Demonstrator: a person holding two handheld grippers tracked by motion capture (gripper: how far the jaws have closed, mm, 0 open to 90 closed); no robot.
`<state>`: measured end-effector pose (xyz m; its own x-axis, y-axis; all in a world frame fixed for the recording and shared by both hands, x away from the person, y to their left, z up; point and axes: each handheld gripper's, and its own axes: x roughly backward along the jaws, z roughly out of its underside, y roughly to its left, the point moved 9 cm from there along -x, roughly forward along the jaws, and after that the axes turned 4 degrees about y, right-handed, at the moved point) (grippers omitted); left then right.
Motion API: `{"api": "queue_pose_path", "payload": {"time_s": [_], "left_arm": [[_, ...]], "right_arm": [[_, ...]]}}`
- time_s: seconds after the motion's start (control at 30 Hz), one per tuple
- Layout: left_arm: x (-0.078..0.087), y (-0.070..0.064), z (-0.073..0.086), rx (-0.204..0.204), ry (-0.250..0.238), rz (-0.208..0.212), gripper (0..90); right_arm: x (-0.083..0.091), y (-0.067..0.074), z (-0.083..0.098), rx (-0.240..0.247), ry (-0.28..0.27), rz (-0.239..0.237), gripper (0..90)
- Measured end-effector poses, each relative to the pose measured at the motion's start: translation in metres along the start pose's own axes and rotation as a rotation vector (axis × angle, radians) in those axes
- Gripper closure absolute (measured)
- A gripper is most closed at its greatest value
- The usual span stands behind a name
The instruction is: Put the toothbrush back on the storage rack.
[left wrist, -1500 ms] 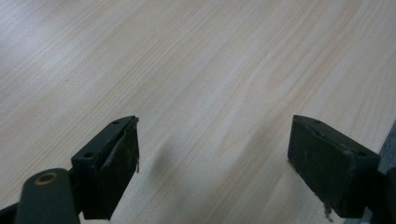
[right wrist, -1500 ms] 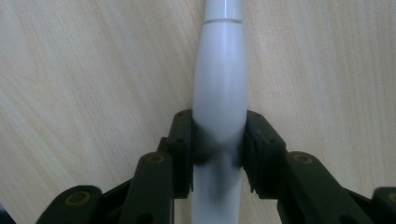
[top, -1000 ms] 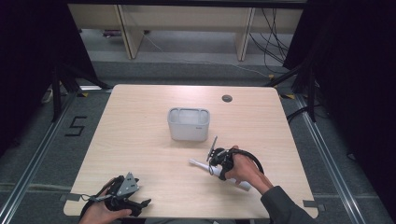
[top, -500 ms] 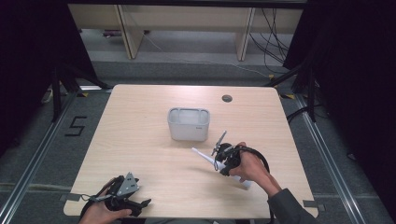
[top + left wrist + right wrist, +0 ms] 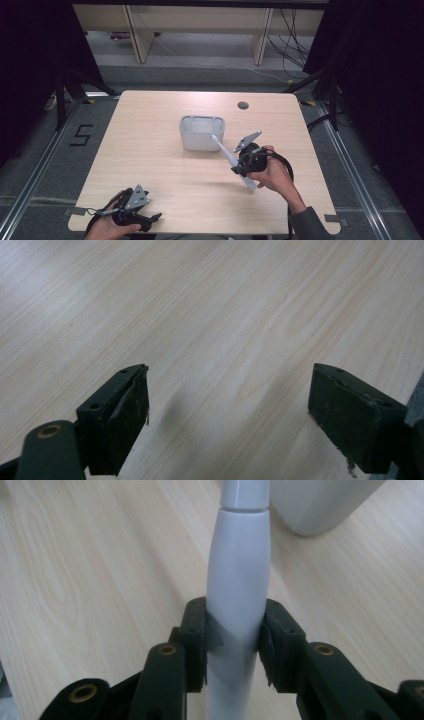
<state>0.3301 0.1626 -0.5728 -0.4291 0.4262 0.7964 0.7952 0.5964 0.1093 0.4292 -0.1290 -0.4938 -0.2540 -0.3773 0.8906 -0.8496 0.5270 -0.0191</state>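
Our right tool (image 5: 240, 165) pinches a white brush (image 5: 239, 580) by its thick handle, tip slanted toward the grey bin (image 5: 201, 132) mid-worktop (image 5: 150, 165), likely so it drops in cleanly. Our left tool (image 5: 132, 212) rests spread near the front edge, leaving open room between.
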Motion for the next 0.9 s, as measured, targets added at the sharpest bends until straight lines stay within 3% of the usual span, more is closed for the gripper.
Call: {"api": "queue_pose_path", "payload": {"time_s": [0.1, 0.13, 0.17, 0.27, 0.3, 0.33, 0.37, 0.47, 0.57, 0.67, 0.7, 0.73, 0.77, 0.8, 0.83, 0.87, 0.9], "left_arm": [[0.0, 0.0, 0.0, 0.0, -0.001, 0.001, 16.4], [0.0, 0.0, 0.0, -0.003, 0.0, 0.002, 16.4], [0.0, 0.0, 0.0, -0.003, -0.001, 0.0, 16.4], [0.0, 0.0, 0.0, 0.0, 0.0, -0.001, 16.4], [0.0, 0.0, 0.0, 0.0, -0.002, 0.0, 16.4], [0.0, 0.0, 0.0, -0.001, -0.001, 0.0, 16.4], [0.0, 0.0, 0.0, 0.0, -0.001, -0.001, 16.4], [0.0, 0.0, 0.0, 0.001, -0.001, -0.001, 16.4], [0.0, 0.001, 0.0, -0.004, 0.003, -0.001, 16.4], [0.0, 0.0, -0.001, 0.006, -0.01, 0.003, 16.4], [0.0, 0.0, -0.001, 0.004, -0.008, 0.002, 16.4], [0.0, 0.001, 0.0, -0.002, -0.002, -0.001, 16.4], [0.0, 0.001, 0.0, -0.002, 0.002, 0.0, 16.4], [0.001, 0.001, 0.0, -0.003, 0.006, 0.001, 16.4], [0.001, 0.0, -0.001, 0.004, -0.004, 0.006, 16.4], [0.001, 0.0, -0.001, 0.004, -0.008, 0.004, 16.4], [0.001, 0.001, 0.0, -0.003, -0.002, -0.001, 16.4]], "right_arm": [[0.004, -0.003, -0.006, -0.017, -0.06, 0.012, 67.0], [0.006, -0.002, -0.006, -0.043, -0.054, 0.007, 66.9], [0.008, -0.005, -0.008, -0.023, -0.076, 0.013, 67.0], [0.013, -0.009, -0.012, -0.062, -0.125, 0.027, 66.9], [0.014, -0.011, -0.015, -0.046, -0.152, 0.037, 66.9], [0.016, -0.01, -0.014, -0.066, -0.152, 0.027, 66.9], [0.019, -0.015, -0.015, -0.04, -0.167, 0.042, 66.9], [0.022, -0.019, -0.019, -0.062, -0.217, 0.047, 66.9], [0.026, -0.022, -0.02, -0.132, -0.248, 0.058, 66.9], [0.027, -0.027, -0.023, -0.124, -0.295, 0.07, 66.9], [0.027, -0.028, -0.025, -0.141, -0.313, 0.06, 66.9], [0.028, -0.028, -0.025, -0.123, -0.306, 0.051, 66.9], [0.029, -0.03, -0.025, -0.143, -0.318, 0.059, 66.9], [0.03, -0.033, -0.027, -0.123, -0.337, 0.067, 66.9], [0.03, -0.03, -0.027, -0.16, -0.333, 0.05, 66.9], [0.031, -0.034, -0.029, -0.126, -0.359, 0.068, 66.9], [0.032, -0.033, -0.03, -0.145, -0.364, 0.049, 66.9]]}}
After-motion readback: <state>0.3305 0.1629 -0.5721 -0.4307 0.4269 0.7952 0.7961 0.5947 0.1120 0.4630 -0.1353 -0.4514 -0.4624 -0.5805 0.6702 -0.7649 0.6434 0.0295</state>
